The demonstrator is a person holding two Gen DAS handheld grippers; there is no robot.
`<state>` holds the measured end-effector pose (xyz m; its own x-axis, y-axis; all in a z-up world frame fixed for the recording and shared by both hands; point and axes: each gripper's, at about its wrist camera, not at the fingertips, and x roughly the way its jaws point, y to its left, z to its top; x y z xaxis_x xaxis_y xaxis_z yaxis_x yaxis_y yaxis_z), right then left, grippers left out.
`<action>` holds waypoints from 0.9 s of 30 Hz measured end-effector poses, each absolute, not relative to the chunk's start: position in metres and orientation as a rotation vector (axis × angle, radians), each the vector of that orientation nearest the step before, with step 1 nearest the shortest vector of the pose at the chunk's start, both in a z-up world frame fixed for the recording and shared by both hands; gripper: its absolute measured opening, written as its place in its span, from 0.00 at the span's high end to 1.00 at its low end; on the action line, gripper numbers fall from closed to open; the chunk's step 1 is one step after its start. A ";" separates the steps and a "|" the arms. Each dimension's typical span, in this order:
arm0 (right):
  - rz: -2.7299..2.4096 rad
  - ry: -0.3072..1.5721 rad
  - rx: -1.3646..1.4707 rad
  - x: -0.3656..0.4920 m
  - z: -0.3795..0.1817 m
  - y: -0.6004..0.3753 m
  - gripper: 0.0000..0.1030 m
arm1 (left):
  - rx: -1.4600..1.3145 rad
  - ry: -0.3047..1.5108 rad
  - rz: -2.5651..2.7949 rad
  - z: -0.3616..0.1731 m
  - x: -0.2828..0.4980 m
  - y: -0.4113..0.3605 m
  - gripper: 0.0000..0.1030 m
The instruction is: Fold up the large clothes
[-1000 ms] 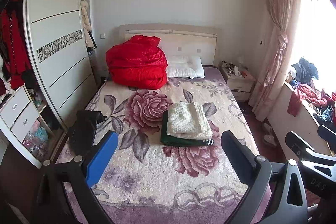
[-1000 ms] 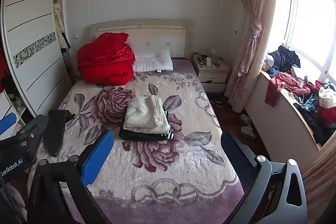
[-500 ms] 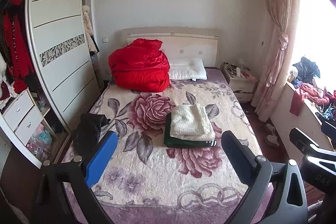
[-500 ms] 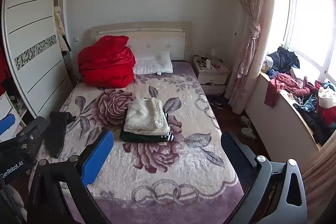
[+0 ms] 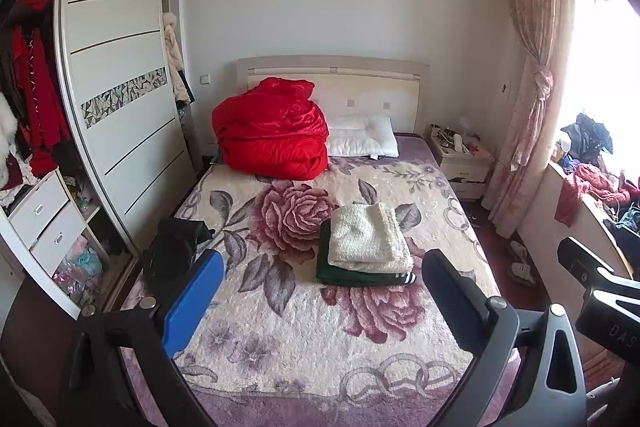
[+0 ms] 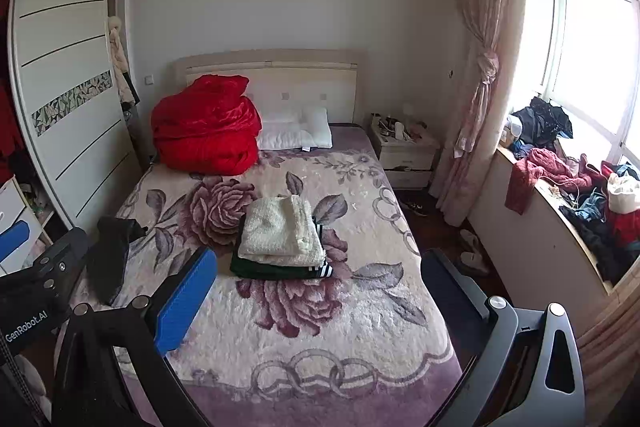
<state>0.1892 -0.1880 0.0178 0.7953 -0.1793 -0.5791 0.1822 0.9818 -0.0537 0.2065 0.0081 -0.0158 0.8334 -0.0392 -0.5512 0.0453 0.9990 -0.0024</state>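
Both the left tongs and the right tongs are held spread and empty above the foot of the bed. A cream folded garment is stacked on a dark green one mid-bed. Wardrobe drawers are seen only from the left; the window is shown fully only from the right.
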 end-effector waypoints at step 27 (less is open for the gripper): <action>-0.193 0.621 0.005 0.181 0.018 -0.176 0.00 | 0.023 0.555 -0.047 -0.007 0.199 0.009 0.01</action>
